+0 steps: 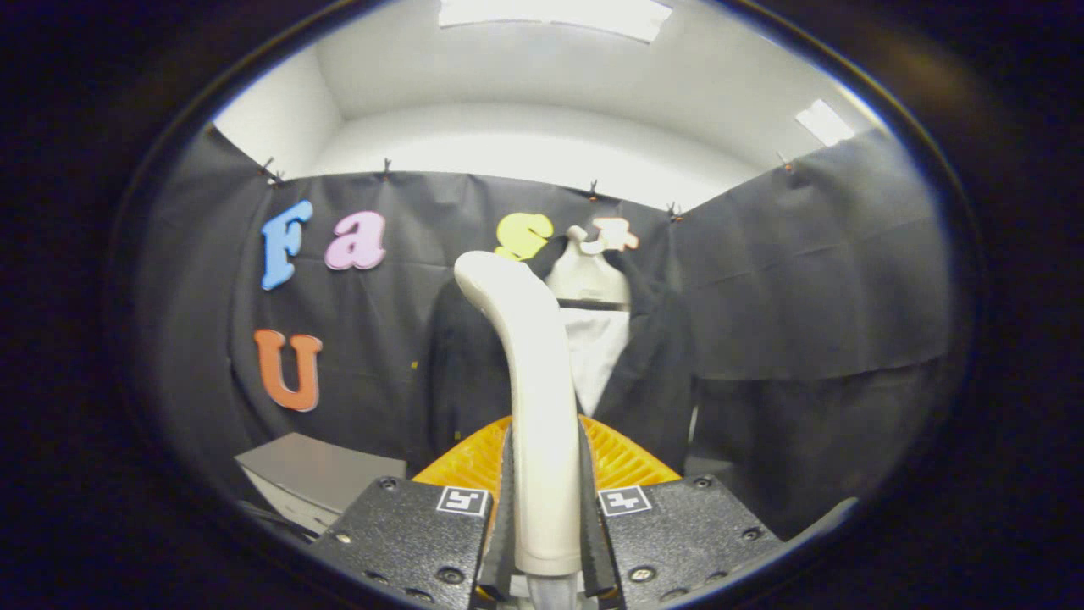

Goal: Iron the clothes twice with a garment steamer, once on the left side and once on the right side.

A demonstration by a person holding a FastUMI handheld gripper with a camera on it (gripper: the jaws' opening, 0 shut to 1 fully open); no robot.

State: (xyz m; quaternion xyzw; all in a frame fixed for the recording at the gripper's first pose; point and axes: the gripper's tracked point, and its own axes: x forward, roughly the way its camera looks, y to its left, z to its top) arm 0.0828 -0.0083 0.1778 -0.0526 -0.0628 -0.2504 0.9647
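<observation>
My gripper is shut on the white handle of the garment steamer, which stands upright between the two fingers and curves away at its top toward the clothes. Both black finger pads press on the handle's sides. Beyond the steamer hangs a dark jacket over a white shirt on a white hanger against the black cloth wall. The steamer's head sits in front of the jacket's left side, some way short of it. How far apart they are cannot be judged.
An orange ribbed part shows just behind the fingers, on both sides of the handle. A grey box lies low to the left of the jacket. Black cloth walls close the booth on the left, back and right.
</observation>
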